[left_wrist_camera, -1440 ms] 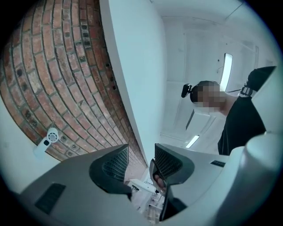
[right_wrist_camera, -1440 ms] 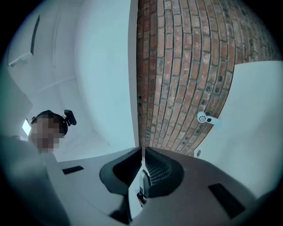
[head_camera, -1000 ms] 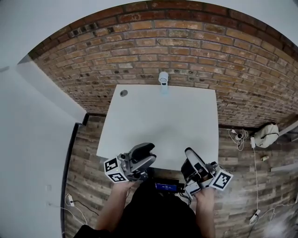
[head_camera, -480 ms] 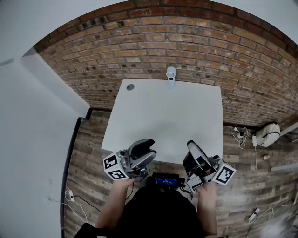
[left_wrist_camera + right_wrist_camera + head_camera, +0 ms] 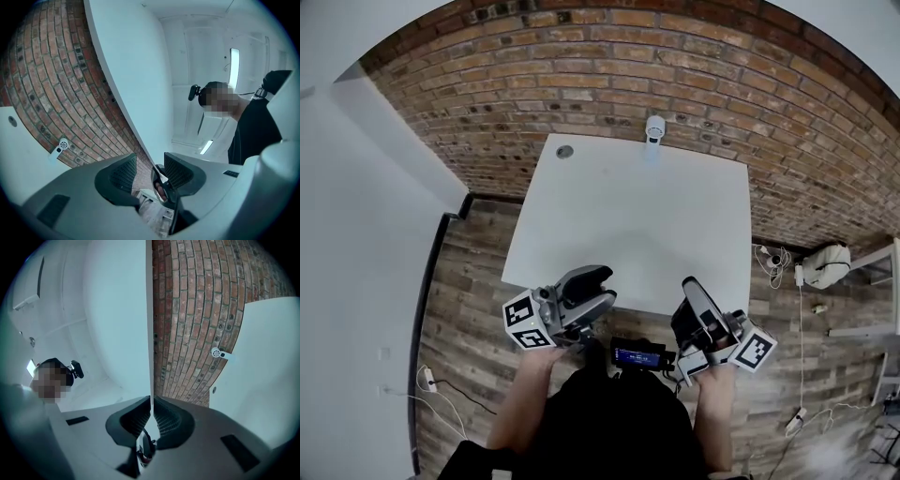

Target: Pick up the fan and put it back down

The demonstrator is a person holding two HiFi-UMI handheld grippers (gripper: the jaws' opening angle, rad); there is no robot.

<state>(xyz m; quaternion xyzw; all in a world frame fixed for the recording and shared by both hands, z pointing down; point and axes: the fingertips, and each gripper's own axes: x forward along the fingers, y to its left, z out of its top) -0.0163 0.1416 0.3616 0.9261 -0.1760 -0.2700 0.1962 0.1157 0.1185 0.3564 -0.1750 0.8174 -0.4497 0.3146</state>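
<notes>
head view, read with both gripper views. the fan (image 5: 654, 127), small and white, sits at the far edge of the white table (image 5: 581, 234), just beside the brick wall (image 5: 694, 56) and a little right of the table's middle line. it appears to stand upright, round head over a slim body, so its long axis is judged to run up from the tabletop (the head shows against the bricks in both gripper views, which fits this reading).

the left gripper (image 5: 600, 286) and the right gripper (image 5: 692, 292) are both held at the near edge, pointing across the table toward the wall. the whole depth of the bare top lies between them and the fan.

- left gripper: jaws partly apart, nothing between the pads.
- right gripper: jaws drawn together to a thin slit, nothing held.

the fan lies ahead and slightly toward the right gripper's side, so that one is judged the nearer, though its jaws would have to part first.

room for moving: nothing stands on the top along the way. a cable hole (image 5: 565, 151) lies near the far left corner, well apart from the fan. the wall close behind the fan leaves little room beyond it, so an approach from the front or the sides looks the freer one.
</notes>
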